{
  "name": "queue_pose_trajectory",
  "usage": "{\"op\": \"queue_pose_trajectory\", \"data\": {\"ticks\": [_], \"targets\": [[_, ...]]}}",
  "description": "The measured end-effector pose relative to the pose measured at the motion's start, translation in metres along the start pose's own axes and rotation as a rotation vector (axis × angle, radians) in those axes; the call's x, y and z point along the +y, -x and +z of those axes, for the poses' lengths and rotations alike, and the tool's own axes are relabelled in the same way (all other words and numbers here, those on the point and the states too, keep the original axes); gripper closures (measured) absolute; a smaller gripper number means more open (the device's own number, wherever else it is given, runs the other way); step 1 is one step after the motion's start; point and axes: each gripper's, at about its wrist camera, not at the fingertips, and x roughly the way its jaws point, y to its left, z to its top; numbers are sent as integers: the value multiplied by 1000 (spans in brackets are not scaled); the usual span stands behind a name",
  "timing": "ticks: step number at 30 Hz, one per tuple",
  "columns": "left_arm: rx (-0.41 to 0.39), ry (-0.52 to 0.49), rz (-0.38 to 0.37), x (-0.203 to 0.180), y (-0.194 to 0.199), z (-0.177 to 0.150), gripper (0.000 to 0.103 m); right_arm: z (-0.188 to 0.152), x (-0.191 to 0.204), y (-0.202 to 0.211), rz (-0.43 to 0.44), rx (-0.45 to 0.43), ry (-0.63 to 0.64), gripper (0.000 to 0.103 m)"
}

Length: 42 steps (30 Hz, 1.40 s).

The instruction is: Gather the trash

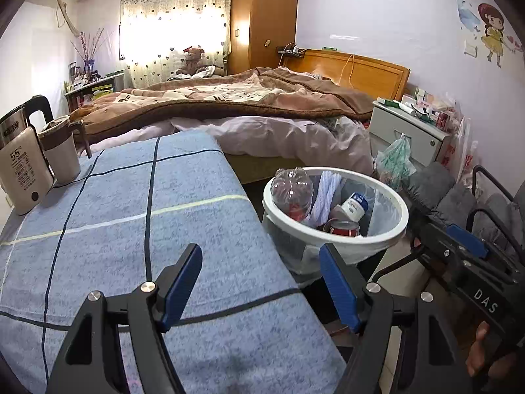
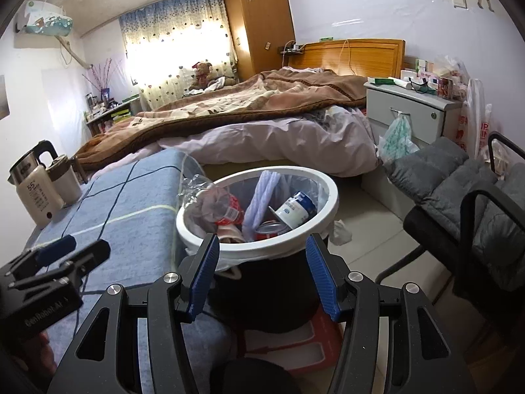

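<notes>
Right wrist view shows my right gripper (image 2: pixel 261 271) parted and empty above the white bin (image 2: pixel 331 207), which holds a crushed bottle (image 2: pixel 213 203) and cans; my left gripper (image 1: pixel 261 284) hangs open and empty over the blue-clothed table (image 1: pixel 131 213), free to grab more.

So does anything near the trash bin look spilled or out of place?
Yes. A crumpled white scrap lies on the floor right beside the bin, outside it, while the other trash sits inside.

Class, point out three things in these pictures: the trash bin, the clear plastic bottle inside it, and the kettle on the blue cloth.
trash bin (image 2: pixel 331 193), right wrist view, on its white rim.
clear plastic bottle (image 1: pixel 290 185), left wrist view, on its upturned base.
kettle (image 1: pixel 19 170), left wrist view, on its cream body.
</notes>
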Motion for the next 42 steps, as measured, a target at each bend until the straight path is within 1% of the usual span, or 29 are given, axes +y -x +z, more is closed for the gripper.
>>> {"op": "queue_pose_trajectory", "data": {"ticks": [4, 9, 14, 22, 36, 42], "targets": [[0, -13, 57, -3, 2, -6, 28, -1, 1, -1, -12, 2, 3, 47], [0, 12, 23, 1, 4, -7, 27, -2, 5, -2, -22, 3, 14, 47], [-9, 35, 29, 5, 7, -9, 28, -4, 11, -3, -15, 7, 27, 47], [-7, 32, 30, 5, 7, -10, 28, -5, 13, -3, 0, 12, 21, 47], [-13, 32, 36, 6, 6, -9, 28, -6, 20, -4, -5, 13, 34, 47], [-3, 38, 30, 7, 6, -8, 28, -7, 22, -5, -1, 16, 40, 47]]}}
